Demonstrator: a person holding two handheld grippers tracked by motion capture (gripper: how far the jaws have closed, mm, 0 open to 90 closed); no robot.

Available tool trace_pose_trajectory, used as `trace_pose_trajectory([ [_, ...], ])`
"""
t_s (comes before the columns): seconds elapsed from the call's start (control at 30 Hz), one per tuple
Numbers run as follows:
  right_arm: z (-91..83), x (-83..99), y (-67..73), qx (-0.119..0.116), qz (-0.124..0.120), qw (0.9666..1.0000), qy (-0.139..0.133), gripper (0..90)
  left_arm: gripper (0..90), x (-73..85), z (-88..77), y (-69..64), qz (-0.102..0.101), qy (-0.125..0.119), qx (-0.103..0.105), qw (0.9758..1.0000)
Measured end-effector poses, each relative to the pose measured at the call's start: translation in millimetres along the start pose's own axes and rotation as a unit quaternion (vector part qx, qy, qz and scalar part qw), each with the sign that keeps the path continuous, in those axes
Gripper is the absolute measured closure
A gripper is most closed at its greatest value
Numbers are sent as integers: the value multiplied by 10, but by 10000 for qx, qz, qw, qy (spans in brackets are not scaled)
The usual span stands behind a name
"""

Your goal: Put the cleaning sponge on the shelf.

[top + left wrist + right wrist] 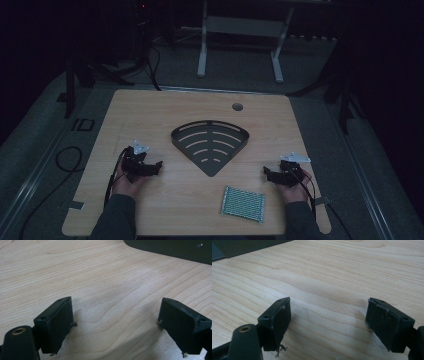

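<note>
A black fan-shaped slotted tray [211,144] lies in the middle of the wooden table [165,107]. A small green-and-white ribbed mat [243,203] lies near the front edge, right of centre. My left gripper [156,166] rests low over the table, left of the tray, jaws pointing right. Its jaws stand wide apart with bare wood between them [115,322]. My right gripper [266,173] sits right of the tray, just above the mat, jaws pointing left. It is open too, with nothing between its pads [328,322]. A dark edge of the tray [175,248] shows at the top of the left gripper view.
A round cable hole [237,106] sits near the table's far edge. Behind the table stands a white frame [240,30] on the floor. Cables [65,160] trail off the left side. The room around is dark.
</note>
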State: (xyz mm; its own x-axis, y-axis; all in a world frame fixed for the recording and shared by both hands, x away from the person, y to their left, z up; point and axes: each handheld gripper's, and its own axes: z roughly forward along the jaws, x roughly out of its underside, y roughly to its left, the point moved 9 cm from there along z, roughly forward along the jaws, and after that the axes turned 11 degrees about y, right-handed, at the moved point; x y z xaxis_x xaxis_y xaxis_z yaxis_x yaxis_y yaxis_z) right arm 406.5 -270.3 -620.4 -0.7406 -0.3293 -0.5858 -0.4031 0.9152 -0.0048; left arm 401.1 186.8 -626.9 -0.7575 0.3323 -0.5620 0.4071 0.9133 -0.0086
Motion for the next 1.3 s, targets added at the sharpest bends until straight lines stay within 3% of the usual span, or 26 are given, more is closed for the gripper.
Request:
trace_pose_trajectory([
  [0.37, -4, 2, -4, -16, -4, 10000, -5, 214, 130, 0, 0, 1, 4, 1, -3, 10000],
  [0.57, -59, -3, -30, 32, 71, 9999, -73, 375, 130, 0, -1, 0, -1, 3, -1, 10000],
  [0.93, -370, -138, 133, -46, -287, 9983, -501, 454, 130, 0, -1, 0, -1, 2, -3, 10000],
  [1.3, -535, -153, 348, -358, -575, 9962, -539, 454, 130, 1, -1, 0, -2, 3, -4, 10000],
])
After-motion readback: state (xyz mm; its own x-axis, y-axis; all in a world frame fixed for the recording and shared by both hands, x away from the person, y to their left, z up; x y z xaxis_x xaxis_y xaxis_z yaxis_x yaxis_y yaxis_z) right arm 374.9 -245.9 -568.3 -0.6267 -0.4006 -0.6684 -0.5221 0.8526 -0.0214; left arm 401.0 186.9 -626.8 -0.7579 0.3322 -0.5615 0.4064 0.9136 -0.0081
